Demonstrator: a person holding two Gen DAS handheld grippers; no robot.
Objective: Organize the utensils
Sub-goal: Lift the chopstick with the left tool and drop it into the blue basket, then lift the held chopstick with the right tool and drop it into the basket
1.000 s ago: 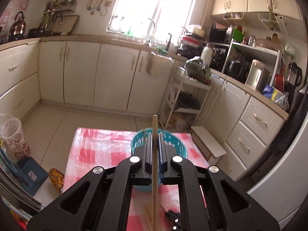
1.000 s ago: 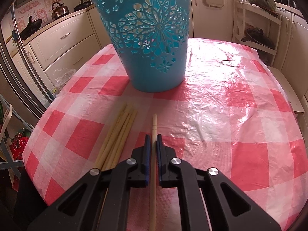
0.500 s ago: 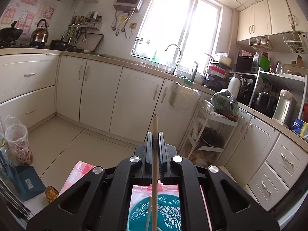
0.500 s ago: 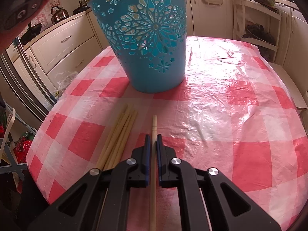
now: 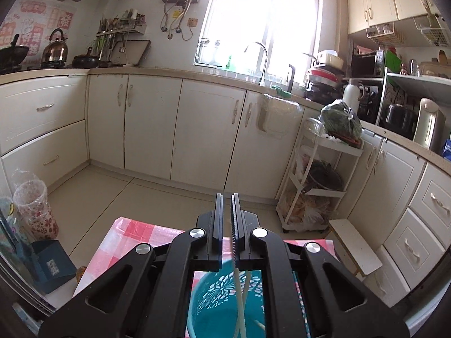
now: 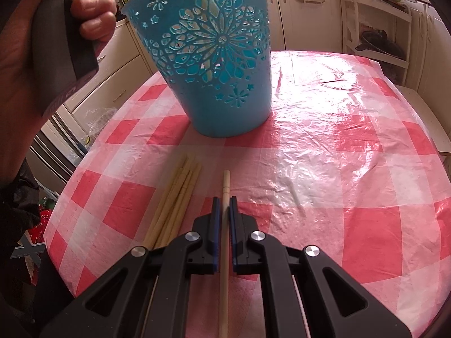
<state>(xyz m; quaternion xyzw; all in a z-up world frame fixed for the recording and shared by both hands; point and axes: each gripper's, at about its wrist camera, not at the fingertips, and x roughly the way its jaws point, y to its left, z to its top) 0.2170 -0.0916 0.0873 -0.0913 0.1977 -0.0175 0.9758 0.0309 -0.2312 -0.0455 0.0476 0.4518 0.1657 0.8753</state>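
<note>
Our left gripper (image 5: 227,225) has its jaws slightly apart with nothing between them. Directly beneath it sits the blue basket (image 5: 222,304), with pale chopsticks (image 5: 241,307) standing inside. Our right gripper (image 6: 224,225) straddles a single chopstick (image 6: 225,194) lying on the checked tablecloth (image 6: 338,169); the jaws sit close on either side, though we cannot tell whether they truly pinch it.

To do this step well, we judge we should close firmly mid-shaft, lift level, then tip the stick upright over the basket rim.

Just left of the right gripper lies a bundle of chopsticks (image 6: 180,194); the basket (image 6: 217,64) stands ahead. Our left hand (image 6: 93,17) shows up and to the left, holding its tool above the basket.
</note>
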